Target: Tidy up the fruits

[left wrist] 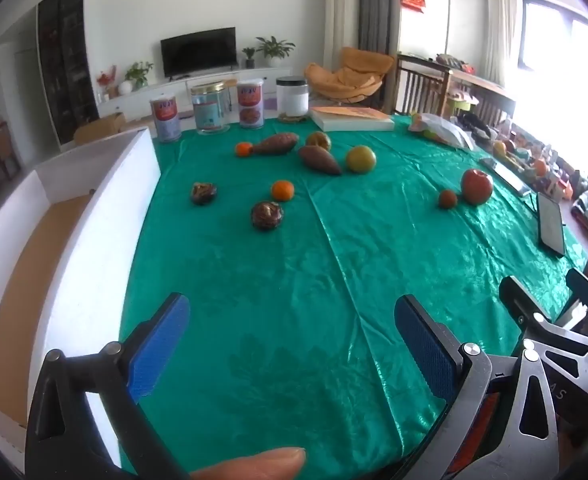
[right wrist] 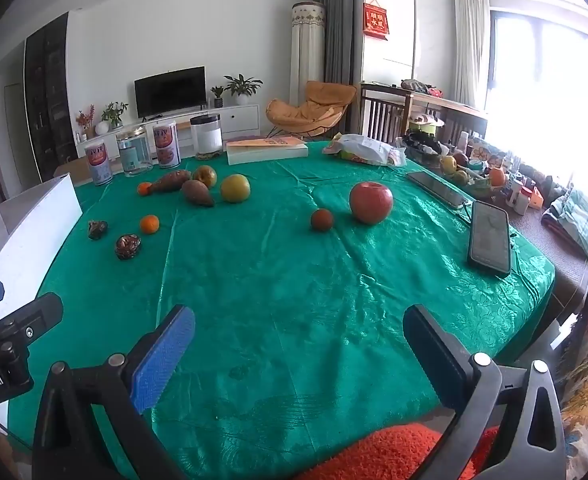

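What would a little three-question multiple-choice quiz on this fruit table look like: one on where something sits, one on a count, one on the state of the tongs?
1. Where is the red apple?
A. in the white box
B. on the green tablecloth, beside a small dark-red fruit
C. on the book

2. How many small oranges lie on the cloth?
A. two
B. five
C. none

3. How do the right tongs stand?
A. clamped on the apple
B. open and empty
C. shut on a phone

Answers:
1 B, the apple rests on the green tablecloth next to the small dark-red fruit.
2 A, one near the middle, one farther back.
3 B, only cloth shows between the blue pads.
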